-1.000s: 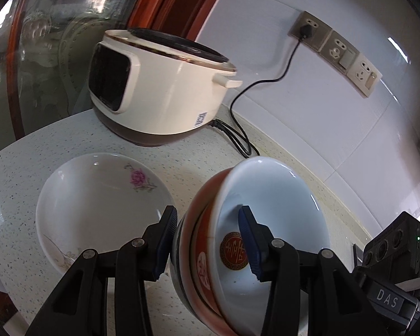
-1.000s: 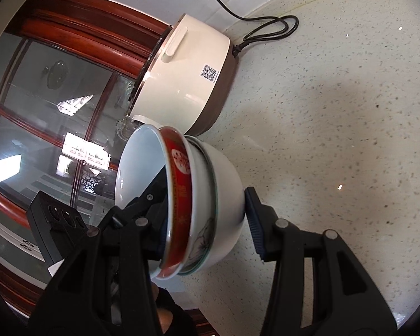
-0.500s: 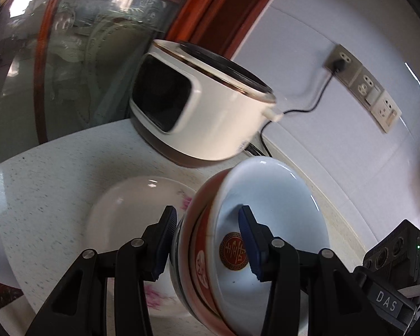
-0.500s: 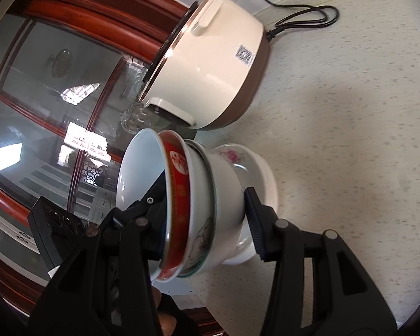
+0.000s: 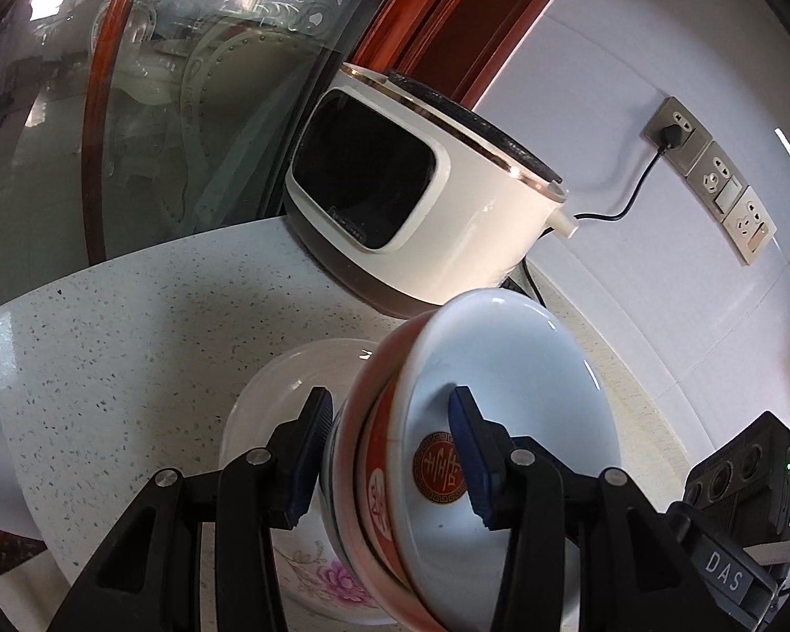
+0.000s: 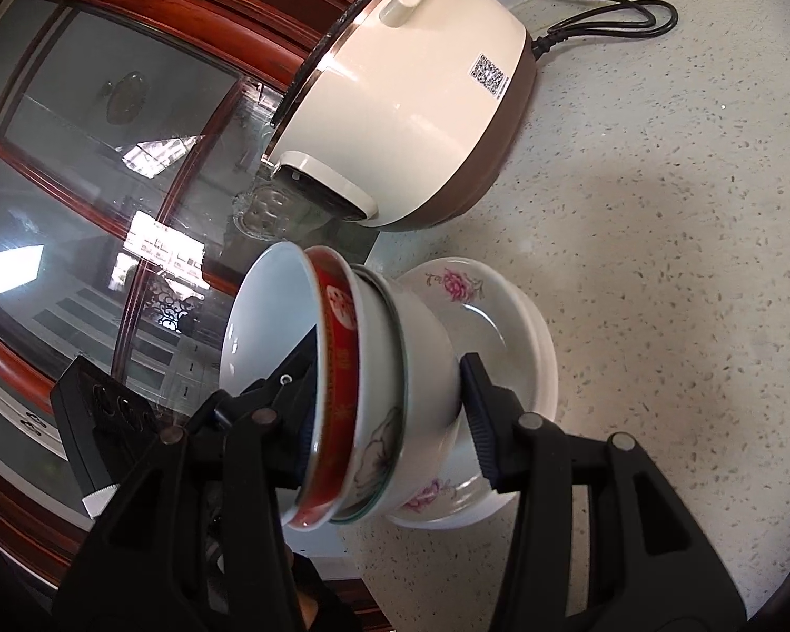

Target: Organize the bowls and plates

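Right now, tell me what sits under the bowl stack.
A flowered plate lies on the counter below the bowl stack, both grippers gripping the stack. The stack hides the plate's middle.

Home kitchen, rice cooker, speckled countertop

- "DAS" in white letters on a black label, on the black device at the lower right of the left wrist view.
- A QR code sticker on the cooker; unreadable as text.
- A red seal-style emblem inside the bowl; its characters cannot be made out.
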Demonstrator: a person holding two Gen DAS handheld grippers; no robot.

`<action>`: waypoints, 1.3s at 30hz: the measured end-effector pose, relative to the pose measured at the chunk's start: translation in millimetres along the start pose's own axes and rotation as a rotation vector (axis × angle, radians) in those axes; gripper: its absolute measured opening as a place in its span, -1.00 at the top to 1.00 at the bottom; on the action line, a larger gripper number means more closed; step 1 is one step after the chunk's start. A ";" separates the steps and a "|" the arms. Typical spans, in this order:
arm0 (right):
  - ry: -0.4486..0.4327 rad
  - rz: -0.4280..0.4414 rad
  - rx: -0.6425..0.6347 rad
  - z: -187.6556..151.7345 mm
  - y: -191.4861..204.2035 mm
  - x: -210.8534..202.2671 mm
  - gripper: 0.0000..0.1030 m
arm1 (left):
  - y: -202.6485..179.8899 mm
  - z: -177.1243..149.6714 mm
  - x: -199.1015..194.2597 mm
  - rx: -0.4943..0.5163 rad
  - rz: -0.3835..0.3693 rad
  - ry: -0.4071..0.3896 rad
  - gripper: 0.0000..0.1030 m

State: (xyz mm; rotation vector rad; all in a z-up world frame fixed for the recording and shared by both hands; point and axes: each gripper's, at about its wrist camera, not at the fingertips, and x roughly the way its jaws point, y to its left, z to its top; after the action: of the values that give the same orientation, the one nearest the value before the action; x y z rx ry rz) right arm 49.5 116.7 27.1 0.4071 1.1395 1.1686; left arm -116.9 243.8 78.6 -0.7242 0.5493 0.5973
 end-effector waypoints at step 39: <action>-0.577 -0.332 -0.030 0.2 -16.6 -81.5 -0.76 | 14.4 5.1 5.5 0.016 0.007 -0.050 -0.61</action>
State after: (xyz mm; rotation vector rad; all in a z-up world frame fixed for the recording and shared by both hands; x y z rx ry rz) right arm 61.8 39.0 54.2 0.4726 0.6510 0.7077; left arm -121.3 257.9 71.9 -0.6905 0.5102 0.6153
